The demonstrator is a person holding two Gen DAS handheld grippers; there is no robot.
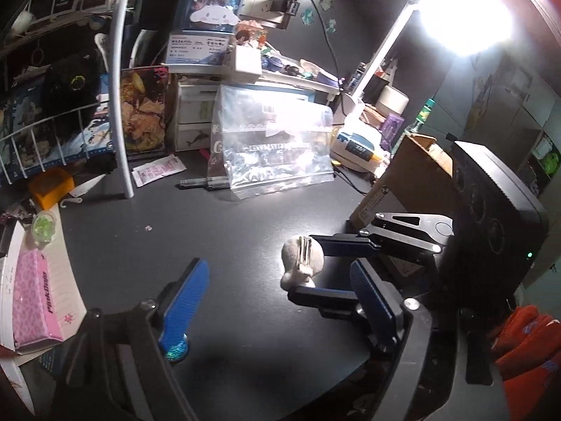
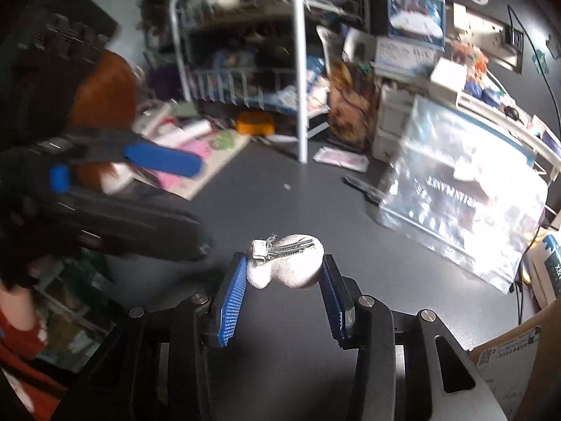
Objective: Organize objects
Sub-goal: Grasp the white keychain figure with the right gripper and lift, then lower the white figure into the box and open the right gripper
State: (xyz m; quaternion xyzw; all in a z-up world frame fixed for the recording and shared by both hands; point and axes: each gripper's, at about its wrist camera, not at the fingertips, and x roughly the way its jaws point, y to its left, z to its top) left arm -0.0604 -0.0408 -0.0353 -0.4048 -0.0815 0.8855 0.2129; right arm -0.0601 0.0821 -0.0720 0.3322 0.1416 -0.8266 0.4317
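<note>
A small white fuzzy hair clip (image 2: 285,263) with a metal clasp on top sits between the blue pads of my right gripper (image 2: 285,275), which is shut on it just above the dark desk (image 2: 280,193). In the left wrist view the same clip (image 1: 302,259) shows held by the right gripper (image 1: 317,266) coming in from the right. My left gripper (image 1: 280,287) is open and empty, its blue fingers (image 1: 189,291) spread wide over the desk, with the clip beyond its right finger. In the right wrist view the left gripper (image 2: 140,161) shows at the left, blurred.
A clear plastic bag (image 1: 273,147) stands at the back of the desk, two pens (image 1: 200,184) beside it. A cardboard box (image 1: 406,182) is at the right. A white wire rack (image 1: 70,105), orange item (image 1: 51,187) and pink packet (image 1: 33,298) crowd the left. A desk lamp (image 1: 463,17) glares.
</note>
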